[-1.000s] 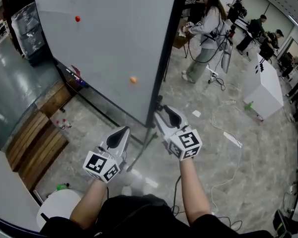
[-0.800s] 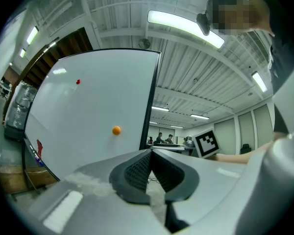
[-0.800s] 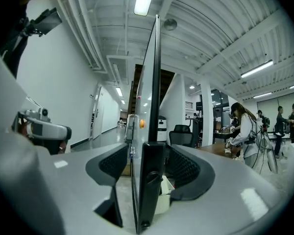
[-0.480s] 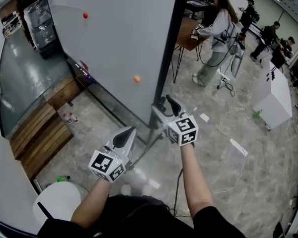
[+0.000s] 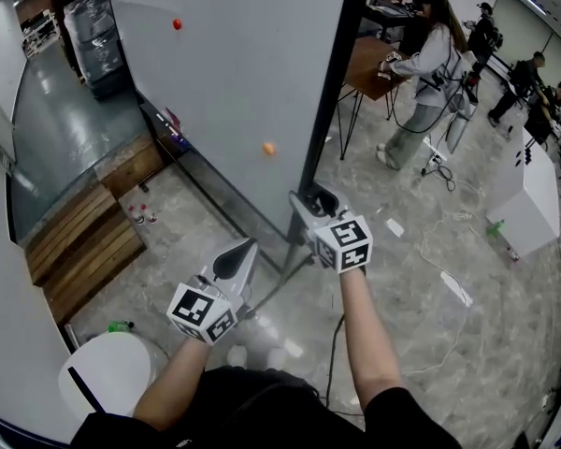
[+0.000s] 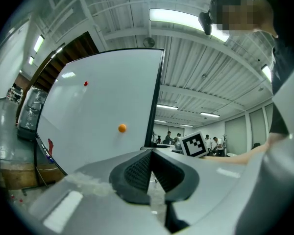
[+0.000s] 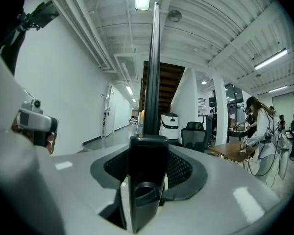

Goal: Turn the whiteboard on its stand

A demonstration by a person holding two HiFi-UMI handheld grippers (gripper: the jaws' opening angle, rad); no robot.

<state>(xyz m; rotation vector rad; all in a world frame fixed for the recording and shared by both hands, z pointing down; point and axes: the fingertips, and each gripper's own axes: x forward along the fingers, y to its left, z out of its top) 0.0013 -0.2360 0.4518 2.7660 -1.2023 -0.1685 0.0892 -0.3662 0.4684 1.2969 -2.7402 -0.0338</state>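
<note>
The big whiteboard stands upright on its stand, with a red magnet and an orange magnet on its face. Its black side frame runs down to my right gripper. The jaws are closing on the frame's lower end; in the right gripper view the black frame fills the gap of the right gripper and both pads lie against it. My left gripper hangs lower, left of the stand, shut and empty. Past the left gripper the left gripper view shows the whiteboard face.
A stand leg slants across the floor between my grippers. Wooden planks lie at the left, a white round unit at the bottom left. People, a table, a white cabinet and floor cables fill the right.
The right gripper's jaws spread wide and have come back in around the frame's lower end. Both grippers sit slightly farther right; the left one stays shut.
</note>
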